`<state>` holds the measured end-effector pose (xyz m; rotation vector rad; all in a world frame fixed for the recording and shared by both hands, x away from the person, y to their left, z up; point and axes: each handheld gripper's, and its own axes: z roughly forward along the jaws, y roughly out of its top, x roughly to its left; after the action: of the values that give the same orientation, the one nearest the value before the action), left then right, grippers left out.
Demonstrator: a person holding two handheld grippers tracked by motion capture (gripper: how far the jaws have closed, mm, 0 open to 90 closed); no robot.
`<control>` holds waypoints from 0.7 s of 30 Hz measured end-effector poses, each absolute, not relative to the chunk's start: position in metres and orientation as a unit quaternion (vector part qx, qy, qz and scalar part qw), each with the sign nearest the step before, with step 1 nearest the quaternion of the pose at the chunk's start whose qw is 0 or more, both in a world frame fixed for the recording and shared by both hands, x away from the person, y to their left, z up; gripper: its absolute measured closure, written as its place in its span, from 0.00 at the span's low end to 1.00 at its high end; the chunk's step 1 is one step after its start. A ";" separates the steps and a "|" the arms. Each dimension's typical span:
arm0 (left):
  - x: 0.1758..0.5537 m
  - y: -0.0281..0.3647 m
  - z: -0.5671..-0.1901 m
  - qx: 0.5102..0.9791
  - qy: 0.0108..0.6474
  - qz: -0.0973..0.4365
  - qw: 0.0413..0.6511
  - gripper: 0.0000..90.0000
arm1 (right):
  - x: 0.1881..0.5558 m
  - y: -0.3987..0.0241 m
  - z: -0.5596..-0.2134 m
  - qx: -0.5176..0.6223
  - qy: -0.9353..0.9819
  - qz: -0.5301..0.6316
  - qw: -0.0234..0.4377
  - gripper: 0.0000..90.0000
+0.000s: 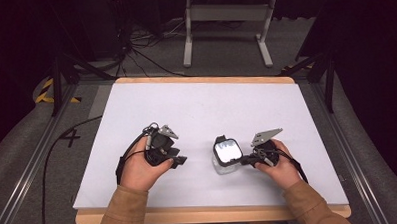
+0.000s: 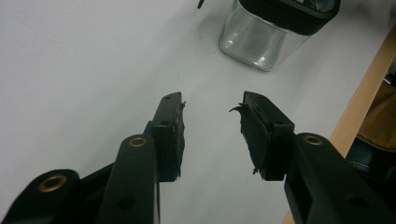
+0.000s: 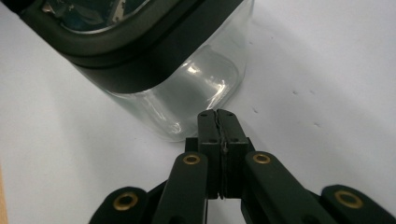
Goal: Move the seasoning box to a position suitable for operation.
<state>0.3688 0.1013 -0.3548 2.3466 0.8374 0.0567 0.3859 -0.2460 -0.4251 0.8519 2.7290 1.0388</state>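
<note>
A square clear glass jar (image 1: 226, 160) with a black-rimmed lid stands on the white table near the front. In the left gripper view the jar (image 2: 259, 39) is ahead and to the right of my left gripper (image 2: 212, 105), which is open with nothing between its worn pads. My left gripper (image 1: 179, 160) sits to the jar's left in the high view. My right gripper (image 3: 217, 114) is shut with nothing in it, its tips close to the jar's glass wall (image 3: 187, 98). In the high view the right gripper (image 1: 245, 161) is at the jar's right side.
The white table top (image 1: 196, 112) has a wooden front edge (image 1: 210, 214) close behind the hands. Cables and a white frame stand on the floor beyond the table's far edge.
</note>
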 end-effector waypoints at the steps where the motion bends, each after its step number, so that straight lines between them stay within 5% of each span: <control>1: 0.370 0.101 -0.355 0.892 0.316 0.022 0.322 0.66 | 0.385 -0.245 -0.425 0.280 0.896 0.340 0.049 1.00; 21: 0.382 0.086 -0.356 0.894 0.301 0.017 0.333 0.68 | 0.373 -0.242 -0.430 0.269 0.896 0.351 0.026 1.00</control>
<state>0.3817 0.0861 -0.3556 2.3337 0.7857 0.0455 0.3728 -0.2420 -0.4298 0.8303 2.7699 1.0856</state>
